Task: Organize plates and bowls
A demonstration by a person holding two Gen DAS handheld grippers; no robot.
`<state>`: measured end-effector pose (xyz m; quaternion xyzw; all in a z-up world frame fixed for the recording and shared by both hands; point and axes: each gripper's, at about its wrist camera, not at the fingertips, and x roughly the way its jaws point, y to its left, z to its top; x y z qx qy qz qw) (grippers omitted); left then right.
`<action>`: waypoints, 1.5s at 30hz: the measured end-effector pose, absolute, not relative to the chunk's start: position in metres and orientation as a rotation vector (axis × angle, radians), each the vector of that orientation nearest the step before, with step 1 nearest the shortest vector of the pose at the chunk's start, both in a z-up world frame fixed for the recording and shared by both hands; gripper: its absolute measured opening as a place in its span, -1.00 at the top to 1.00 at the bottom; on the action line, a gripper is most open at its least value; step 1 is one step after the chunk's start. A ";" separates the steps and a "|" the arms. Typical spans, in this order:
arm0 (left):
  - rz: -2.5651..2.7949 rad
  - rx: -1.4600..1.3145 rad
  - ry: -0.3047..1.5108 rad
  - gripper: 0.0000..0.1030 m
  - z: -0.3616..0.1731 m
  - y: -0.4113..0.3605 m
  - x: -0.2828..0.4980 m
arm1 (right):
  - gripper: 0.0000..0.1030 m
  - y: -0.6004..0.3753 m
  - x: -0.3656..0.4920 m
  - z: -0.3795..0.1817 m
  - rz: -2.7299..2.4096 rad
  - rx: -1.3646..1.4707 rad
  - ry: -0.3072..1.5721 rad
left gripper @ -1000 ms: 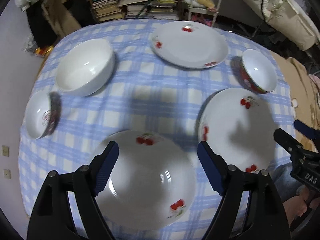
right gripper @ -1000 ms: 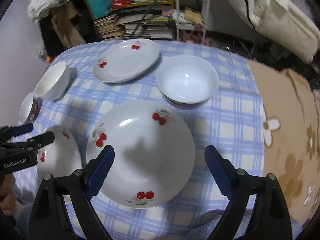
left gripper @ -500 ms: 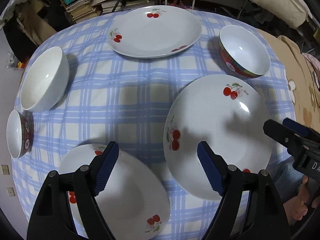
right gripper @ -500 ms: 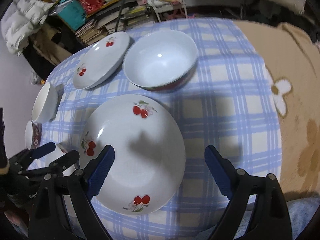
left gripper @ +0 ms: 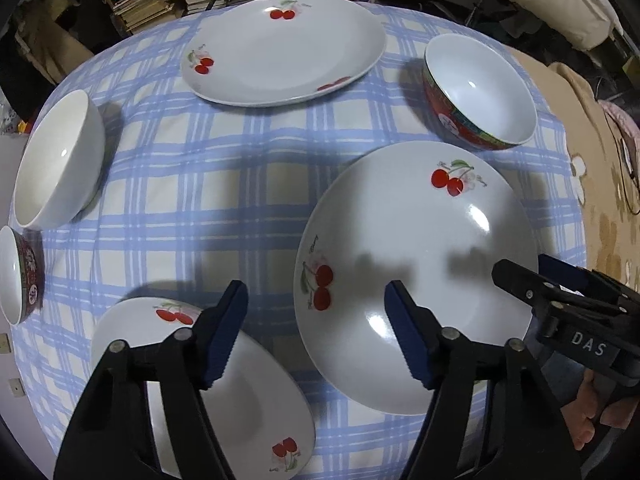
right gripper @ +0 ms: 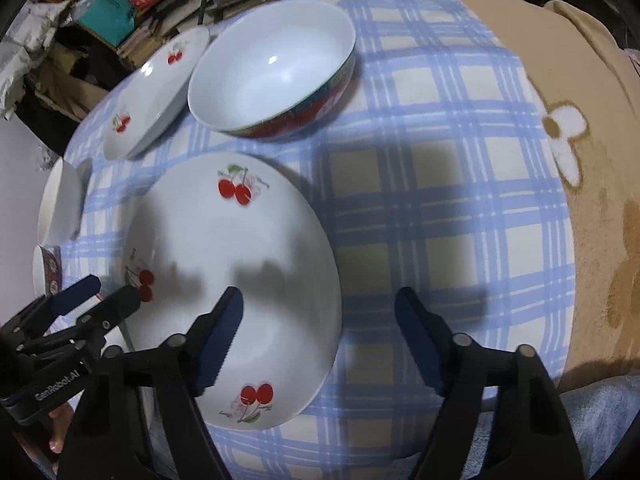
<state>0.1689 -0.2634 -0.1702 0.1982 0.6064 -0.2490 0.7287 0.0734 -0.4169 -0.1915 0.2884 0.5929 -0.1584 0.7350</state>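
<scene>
The blue checked tablecloth [left gripper: 224,184] covers the whole round table, and on it all the dishes stand apart from each other. The biggest dish near me is the large cherry plate [left gripper: 416,248], which lies between my two grippers. Farther away lies the far cherry plate [left gripper: 280,48], and close under my left side lies the near cherry plate [left gripper: 248,396]. Then come the bowls: the red-sided bowl [left gripper: 480,92] just behind the large plate, the plain white bowl [left gripper: 56,160] at the left edge, and the small patterned bowl [left gripper: 16,276] beside it. My left gripper [left gripper: 316,336] points down over the gap between the near plate and the large plate; its jaws are closing, with only the large plate's left rim between them, not yet pinched. My right gripper [right gripper: 320,336] is closing too, its fingers astride the right rim of the same plate without pressing on it.
</scene>
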 end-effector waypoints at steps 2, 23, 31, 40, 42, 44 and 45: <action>-0.548 0.451 1.335 -0.23 -0.172 -0.265 0.167 | -0.43 -0.415 0.076 -0.194 -0.348 0.627 1.314; -0.567 0.402 1.276 0.74 -0.180 -0.256 0.164 | 0.56 -0.415 0.078 -0.194 -0.359 0.622 1.279; -0.599 0.357 1.229 0.74 -0.149 -0.244 0.165 | 0.55 -0.411 0.070 -0.177 -0.351 0.565 1.236; -0.569 0.364 1.188 0.74 -0.123 -0.227 0.161 | 0.55 -0.396 0.066 -0.156 -0.278 0.552 1.198; -0.551 0.381 1.174 0.73 -0.118 -0.221 0.158 | 0.55 -0.390 0.065 -0.153 -0.259 0.552 1.196; -0.542 0.381 1.170 0.73 -0.114 -0.213 0.156 | 0.55 -0.384 0.065 -0.150 -0.250 0.545 1.194; -0.537 0.381 1.168 0.73 -0.112 -0.207 0.155 | 0.55 -0.382 0.064 -0.148 -0.247 0.541 1.191</action>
